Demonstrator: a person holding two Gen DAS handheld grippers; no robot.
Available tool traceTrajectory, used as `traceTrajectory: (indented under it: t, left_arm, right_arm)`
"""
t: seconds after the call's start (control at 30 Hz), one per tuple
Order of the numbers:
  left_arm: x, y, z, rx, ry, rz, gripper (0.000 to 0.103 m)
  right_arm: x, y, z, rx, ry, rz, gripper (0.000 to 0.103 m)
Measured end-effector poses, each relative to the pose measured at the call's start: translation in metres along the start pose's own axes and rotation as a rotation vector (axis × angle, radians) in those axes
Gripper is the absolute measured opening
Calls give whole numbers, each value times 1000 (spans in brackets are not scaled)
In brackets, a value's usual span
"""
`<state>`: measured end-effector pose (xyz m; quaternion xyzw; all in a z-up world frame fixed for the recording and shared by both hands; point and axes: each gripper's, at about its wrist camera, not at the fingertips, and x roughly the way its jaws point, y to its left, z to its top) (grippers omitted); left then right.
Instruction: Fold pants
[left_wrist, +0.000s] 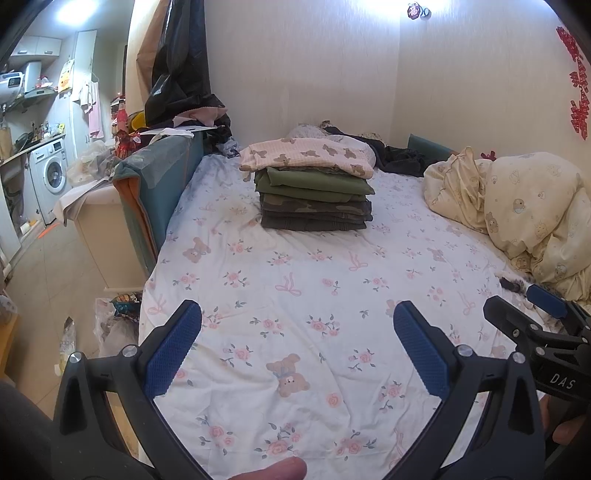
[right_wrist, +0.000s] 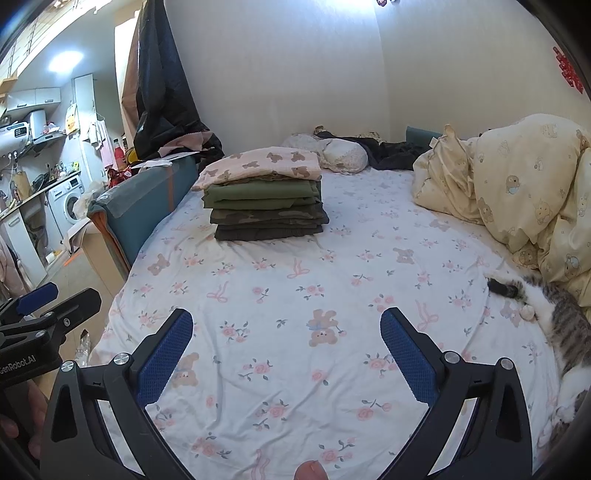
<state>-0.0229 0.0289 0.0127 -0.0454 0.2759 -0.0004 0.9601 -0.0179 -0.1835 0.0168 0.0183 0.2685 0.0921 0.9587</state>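
Observation:
A stack of folded pants (left_wrist: 314, 192) sits on the far part of the bed; it also shows in the right wrist view (right_wrist: 266, 206). The stack has dark camouflage pairs at the bottom, olive green above, and a pink bear-print pair (left_wrist: 310, 155) on top. My left gripper (left_wrist: 297, 314) is open and empty above the floral bedsheet (left_wrist: 295, 280), well short of the stack. My right gripper (right_wrist: 286, 321) is open and empty too, beside the left one. Each gripper shows at the edge of the other's view.
A crumpled cream duvet (left_wrist: 517, 206) fills the right of the bed. A tabby cat (right_wrist: 554, 325) lies at the right edge near my right gripper. Dark clothes (left_wrist: 399, 155) lie by the far wall. A teal headboard (left_wrist: 159, 184) and floor clutter are on the left.

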Motion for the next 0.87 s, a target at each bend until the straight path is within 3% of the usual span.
traceTrajectory:
  t: [0.87]
  left_arm:
    - [0, 1, 0, 0, -3, -9, 102]
  right_arm:
    - [0, 0, -2, -3, 1, -2, 103]
